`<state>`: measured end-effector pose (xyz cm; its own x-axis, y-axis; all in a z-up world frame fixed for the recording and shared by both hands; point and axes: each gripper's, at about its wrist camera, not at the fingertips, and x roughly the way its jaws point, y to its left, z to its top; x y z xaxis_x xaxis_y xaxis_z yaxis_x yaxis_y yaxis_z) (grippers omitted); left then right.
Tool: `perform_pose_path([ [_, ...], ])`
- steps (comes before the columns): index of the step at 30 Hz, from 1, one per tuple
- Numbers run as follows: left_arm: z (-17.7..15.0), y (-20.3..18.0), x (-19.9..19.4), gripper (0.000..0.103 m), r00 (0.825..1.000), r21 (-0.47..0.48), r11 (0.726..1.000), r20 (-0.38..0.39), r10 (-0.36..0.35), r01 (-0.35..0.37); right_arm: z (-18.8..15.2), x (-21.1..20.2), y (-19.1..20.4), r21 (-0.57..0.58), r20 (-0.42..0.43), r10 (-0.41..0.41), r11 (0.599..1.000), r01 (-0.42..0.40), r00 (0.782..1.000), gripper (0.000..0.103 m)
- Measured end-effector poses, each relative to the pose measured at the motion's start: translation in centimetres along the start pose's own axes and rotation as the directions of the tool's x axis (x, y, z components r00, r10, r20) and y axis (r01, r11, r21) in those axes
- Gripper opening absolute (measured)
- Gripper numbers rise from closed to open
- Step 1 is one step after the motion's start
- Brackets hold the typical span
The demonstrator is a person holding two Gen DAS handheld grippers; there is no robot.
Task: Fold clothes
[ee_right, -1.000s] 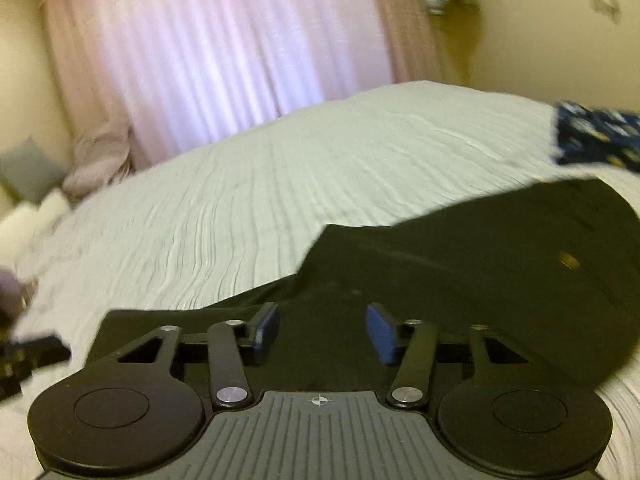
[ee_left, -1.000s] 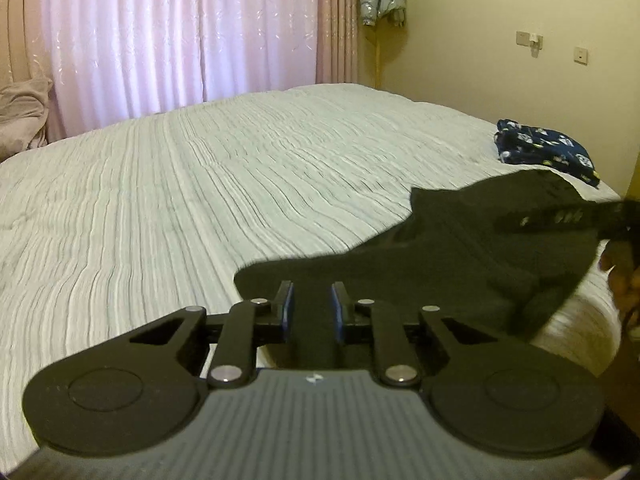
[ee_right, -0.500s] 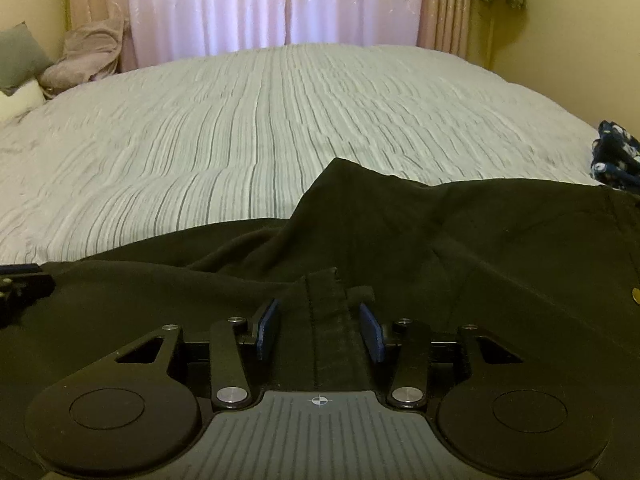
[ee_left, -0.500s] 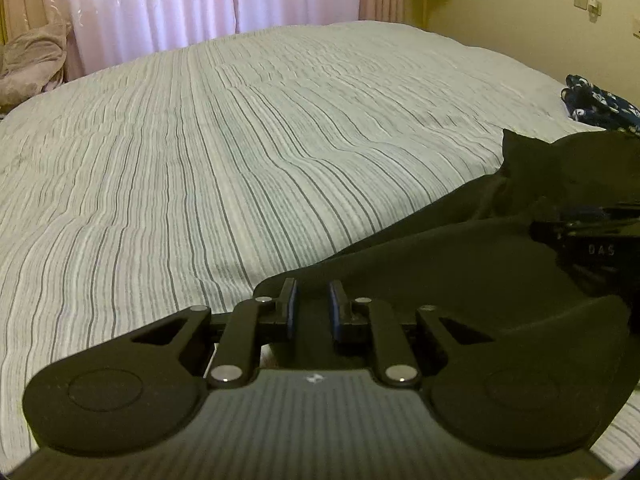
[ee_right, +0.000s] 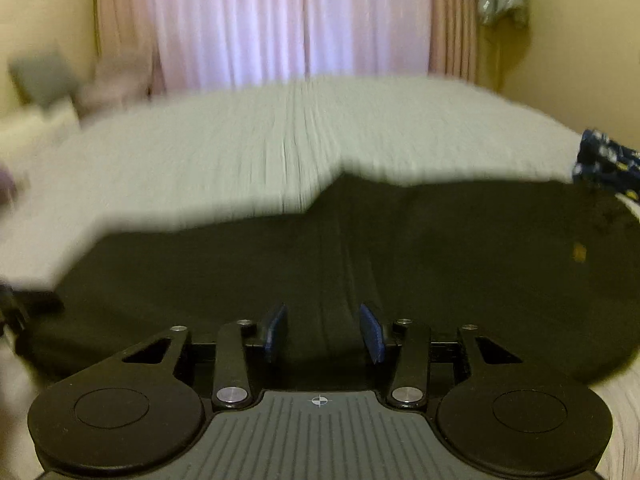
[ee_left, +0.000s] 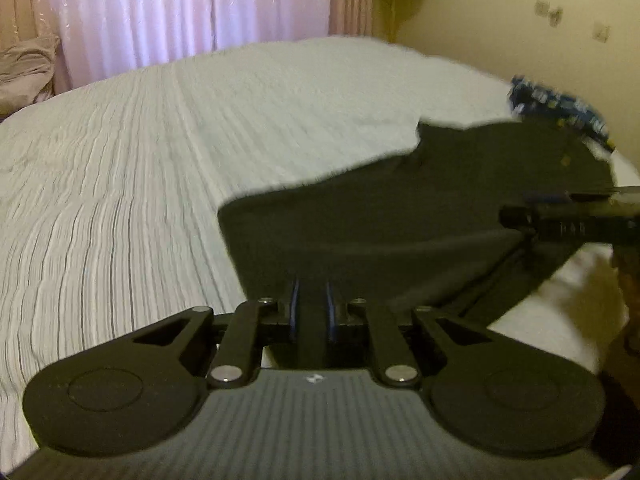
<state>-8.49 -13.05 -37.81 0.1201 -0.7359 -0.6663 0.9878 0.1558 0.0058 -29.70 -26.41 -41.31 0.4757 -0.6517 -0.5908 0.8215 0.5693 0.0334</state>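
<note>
Both grippers have dropped since the earlier frame, and the black garment (ee_left: 400, 216) now lies flatter on the bed (ee_left: 160, 168). Our left gripper (ee_left: 312, 308) is closing, a fold of cloth between its pads. Our right gripper (ee_right: 322, 332) sits half apart over a seam ridge; we cannot tell if its pads press. Garment lies at the bed's near right edge, just beside a blue patterned bundle (ee_left: 560, 108). We judge it soft, light, limp: take it at hems or corners, both sides together.
</note>
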Motion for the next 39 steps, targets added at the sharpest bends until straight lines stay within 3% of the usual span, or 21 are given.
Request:
perform_pose_path([
  [3, -0.5, -0.6, 1.6, 0.011, 0.999, 0.016, 0.999, -0.029, 0.031, -0.031, -1.4, 1.4, 0.8, -0.064, -0.044, -0.030, 0.998, 0.027, 0.999, 0.045],
  [6, -0.1, -1.3, 0.5, 0.010, 0.998, 0.027, 0.998, -0.021, 0.050, -0.050, -0.3, 1.4, 0.4, -0.027, -0.084, -0.015, 1.000, 0.013, 0.996, 0.045],
  [11, 0.0, -1.9, -2.9, 0.009, 0.999, 0.006, 1.000, 0.034, 0.018, -0.018, -0.7, -2.6, 0.2, -0.011, -0.003, -0.002, 1.000, 0.002, 1.000, 0.045],
  [17, -1.6, -2.4, -0.9, 0.009, 1.000, -0.060, 0.998, -0.020, 0.014, -0.015, -3.2, -1.3, 1.0, -0.070, -0.037, -0.015, 0.997, 0.012, 0.999, 0.045],
  [19, -1.2, -2.7, -1.0, 0.009, 0.999, -0.075, 0.996, -0.033, 0.036, -0.038, -2.7, -1.2, 1.1, -0.084, -0.057, -0.018, 0.996, 0.013, 0.998, 0.045],
  [24, -0.7, -4.2, -2.6, 0.011, 0.996, -0.068, 0.994, -0.037, 0.078, -0.081, -2.1, -3.5, 0.7, -0.040, 0.005, 0.014, 0.999, -0.014, 1.000, 0.045],
  [28, -1.1, -4.5, -2.0, 0.011, 0.991, -0.083, 0.990, -0.072, 0.110, -0.116, -3.4, -1.3, 0.8, -0.062, -0.072, 0.037, 0.997, -0.041, 0.997, 0.045],
  [34, -0.7, -5.6, -5.1, 0.012, 0.980, -0.115, 0.975, -0.094, 0.178, -0.188, -2.7, -5.8, 0.4, 0.036, -0.079, 0.059, 0.998, -0.056, 0.995, 0.046],
  [39, -1.2, -7.2, -7.9, 0.020, 0.972, -0.118, 0.969, -0.113, 0.206, -0.219, -4.1, -8.8, -0.6, 0.091, -0.112, 0.020, 0.996, -0.010, 0.994, 0.046],
])
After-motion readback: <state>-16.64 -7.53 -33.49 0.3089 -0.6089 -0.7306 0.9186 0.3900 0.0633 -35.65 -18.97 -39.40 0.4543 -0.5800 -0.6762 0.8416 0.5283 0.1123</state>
